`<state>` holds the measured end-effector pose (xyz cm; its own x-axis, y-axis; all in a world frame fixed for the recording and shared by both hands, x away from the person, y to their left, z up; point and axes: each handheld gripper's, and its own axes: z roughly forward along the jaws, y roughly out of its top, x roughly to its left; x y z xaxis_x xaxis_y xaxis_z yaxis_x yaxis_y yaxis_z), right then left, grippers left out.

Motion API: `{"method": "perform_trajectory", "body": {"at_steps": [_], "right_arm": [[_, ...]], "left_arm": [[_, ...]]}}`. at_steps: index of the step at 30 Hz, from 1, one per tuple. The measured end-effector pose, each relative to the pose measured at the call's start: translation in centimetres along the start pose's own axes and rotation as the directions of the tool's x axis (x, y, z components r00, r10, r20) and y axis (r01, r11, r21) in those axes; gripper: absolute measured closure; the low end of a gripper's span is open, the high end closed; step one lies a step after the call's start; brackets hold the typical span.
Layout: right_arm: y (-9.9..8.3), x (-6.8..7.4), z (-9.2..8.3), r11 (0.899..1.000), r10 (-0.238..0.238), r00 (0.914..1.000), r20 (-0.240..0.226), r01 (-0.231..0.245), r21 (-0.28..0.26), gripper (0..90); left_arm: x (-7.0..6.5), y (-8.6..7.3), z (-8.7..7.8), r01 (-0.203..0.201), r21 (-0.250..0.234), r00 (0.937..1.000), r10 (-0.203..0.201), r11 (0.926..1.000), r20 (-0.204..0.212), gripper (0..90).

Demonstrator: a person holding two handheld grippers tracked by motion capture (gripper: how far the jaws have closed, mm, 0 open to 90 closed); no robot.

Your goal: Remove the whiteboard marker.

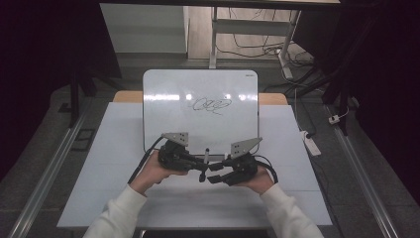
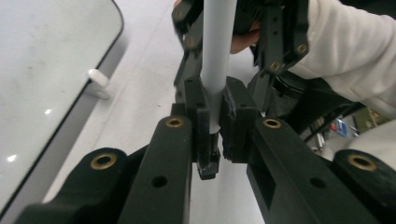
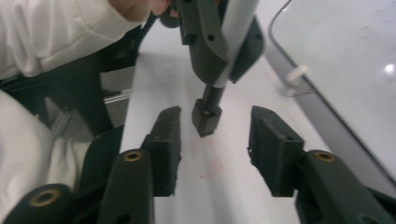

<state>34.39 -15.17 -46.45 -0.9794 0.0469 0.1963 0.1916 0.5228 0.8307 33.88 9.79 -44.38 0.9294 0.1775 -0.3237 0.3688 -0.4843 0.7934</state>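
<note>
Surface point(image 1: 124, 163), white-topped, carries everything; both tools work just above its near-middle, hands meeting close together.

Whiteboard point(image 1: 198, 106) lies flat beyond the tools, w/ a black scribble point(image 1: 212, 104) on it. Seen along the left tool its dark rim and a small white clip point(image 2: 97, 78) sit off to the left; seen along the right tool the same board edge runs off to the right. Prob. the marker is meant for that board, so it stays within easy reach.

Left tool point(image 1: 200, 171) is clamped tight on a whiteboard marker point(image 2: 215, 51): pale grey barrel pinched between its pads, black end point(image 2: 208, 163) poking out on the near side of the grip. Held by the barrel so that end is free for the other tool to get at.

Right tool point(image 1: 213, 174) sits roughly half open, nothing held. In its own view the marker's black end point(image 3: 207, 119) hangs between the two pads but apart from both, gap on each side. Looks lined up to close on that end, likely to pull or seat a cap; can't tell from here whether the black piece is cap or tip.

Sleeves are white, wrists nearly level w/ each other.
</note>
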Motion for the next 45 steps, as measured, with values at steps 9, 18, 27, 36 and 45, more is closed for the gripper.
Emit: {"method": "perform_trajectory", "body": {"at_steps": [9,18,27,36,45], "right_arm": [[-0.1,0.1,1.3,1.0,0.002,0.998,-0.063,-0.002,-0.005,67.7],[-0.2,0.0,1.7,1.0,0.016,0.9962,-0.086,-0.017,-0.01,74.6],[-0.4,-0.3,1.5,0.997,0.052,0.9983,-0.026,-0.053,-0.054,77.0],[-0.4,-0.7,-0.4,0.988,0.072,0.9889,0.13,-0.053,-0.144,77.1],[-0.1,-0.8,-2.8,0.962,0.115,0.9511,0.286,-0.035,-0.272,77.2]], "left_arm": [[0.1,0.3,0.7,-0.002,0.024,0.9988,0.0,0.9997,0.05,81.3],[0.2,0.4,1.1,-0.005,0.041,0.9977,0.002,0.9991,0.068,81.0],[-0.1,0.5,0.6,-0.012,-0.014,0.9999,0.012,0.9998,-0.011,63.6],[-3.0,-1.5,-3.9,-0.055,-0.13,0.9428,0.009,0.99,-0.333,39.8],[-5.0,-9.0,-8.1,0.041,-0.19,0.8071,-0.144,0.981,-0.572,31.2]]}}
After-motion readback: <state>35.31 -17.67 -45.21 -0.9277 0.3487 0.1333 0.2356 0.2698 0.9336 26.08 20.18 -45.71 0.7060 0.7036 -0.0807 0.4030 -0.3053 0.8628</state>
